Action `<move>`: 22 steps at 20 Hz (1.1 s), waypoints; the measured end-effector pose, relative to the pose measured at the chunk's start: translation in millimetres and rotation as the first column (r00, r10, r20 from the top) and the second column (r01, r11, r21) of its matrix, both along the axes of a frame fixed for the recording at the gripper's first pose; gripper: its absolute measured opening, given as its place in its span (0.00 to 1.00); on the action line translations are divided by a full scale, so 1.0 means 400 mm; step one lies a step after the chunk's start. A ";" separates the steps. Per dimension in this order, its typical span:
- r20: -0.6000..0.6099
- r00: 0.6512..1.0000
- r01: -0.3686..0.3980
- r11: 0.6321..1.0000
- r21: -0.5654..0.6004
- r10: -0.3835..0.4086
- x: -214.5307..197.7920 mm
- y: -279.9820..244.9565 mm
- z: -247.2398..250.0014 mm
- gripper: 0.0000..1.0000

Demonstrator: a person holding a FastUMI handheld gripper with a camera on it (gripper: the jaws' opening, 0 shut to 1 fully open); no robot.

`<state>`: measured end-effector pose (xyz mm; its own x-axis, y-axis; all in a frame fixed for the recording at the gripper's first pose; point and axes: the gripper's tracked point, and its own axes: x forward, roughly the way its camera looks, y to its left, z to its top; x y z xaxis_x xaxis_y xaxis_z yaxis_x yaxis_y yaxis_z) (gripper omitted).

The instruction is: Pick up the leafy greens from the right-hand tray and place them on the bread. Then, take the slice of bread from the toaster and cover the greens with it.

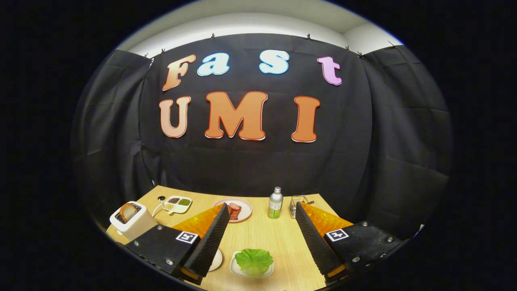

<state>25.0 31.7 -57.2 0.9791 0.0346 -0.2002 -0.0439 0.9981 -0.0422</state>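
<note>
Lettuce (pixel 254 261) lies on a small white tray (pixel 236 270) between the spread fingers of the gripper (pixel 260 232), which pinches nothing. Left of that tray stands the toaster (pixel 133 221) with its bread slice (pixel 127 211). Dropping off-centre could nudge the tray or tear the leaf.

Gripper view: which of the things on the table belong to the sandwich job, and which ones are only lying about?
For the job: leafy greens on their small tray, between the open gripper fingers; bread slice in the toaster.

Lying about: green bottle, pink plate with meat, divided dish of grains, wire basket.
</note>
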 end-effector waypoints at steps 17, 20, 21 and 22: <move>-0.466 0.885 -0.035 0.997 -0.066 0.000 0.033 0.009 -0.421 0.99; -0.544 0.839 -0.044 0.997 -0.057 0.006 0.033 0.017 -0.491 0.99; -0.568 0.823 -0.049 0.997 -0.053 0.010 0.039 0.019 -0.516 0.99; -0.594 0.804 -0.052 0.997 -0.053 0.010 0.043 0.021 -0.540 0.99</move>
<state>42.2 40.2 -273.2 0.6670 0.0296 -0.7445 -0.1121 0.9918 -0.0611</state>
